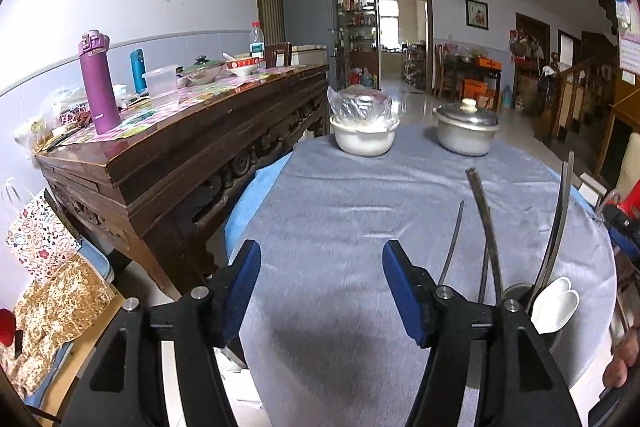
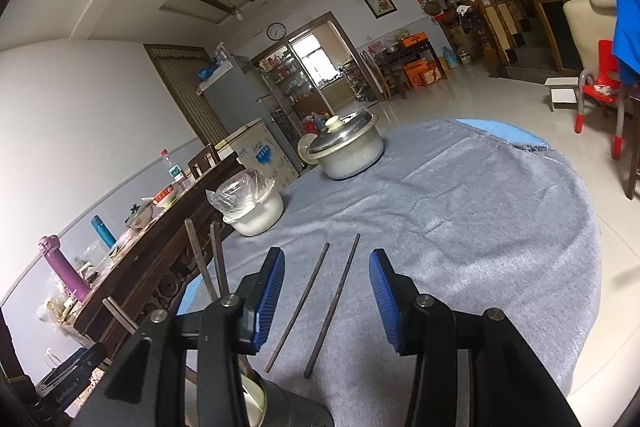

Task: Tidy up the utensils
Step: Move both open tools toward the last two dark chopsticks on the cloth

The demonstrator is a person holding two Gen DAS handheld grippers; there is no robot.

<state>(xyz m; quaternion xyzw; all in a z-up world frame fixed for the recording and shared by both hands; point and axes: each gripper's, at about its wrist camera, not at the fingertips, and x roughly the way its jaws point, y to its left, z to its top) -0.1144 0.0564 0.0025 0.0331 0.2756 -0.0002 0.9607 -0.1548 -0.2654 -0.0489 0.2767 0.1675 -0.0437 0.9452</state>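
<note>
Two dark chopsticks [image 2: 316,303] lie side by side on the grey tablecloth [image 2: 480,227], right between the open fingers of my right gripper [image 2: 326,301]. A metal utensil holder [image 2: 280,407] stands at the lower left of the right wrist view, with chopsticks [image 2: 208,263] standing in it. In the left wrist view the same holder [image 1: 520,291] sits behind my right finger, holding chopsticks [image 1: 486,227], a metal utensil and a white spoon [image 1: 554,305]. My left gripper [image 1: 320,291] is open and empty above the cloth.
A white bowl covered with plastic [image 1: 364,131] and a lidded metal pot [image 1: 466,131] stand at the table's far side. A dark wooden sideboard [image 1: 180,155] with bottles stands to the left. A red chair [image 2: 600,91] is to the right.
</note>
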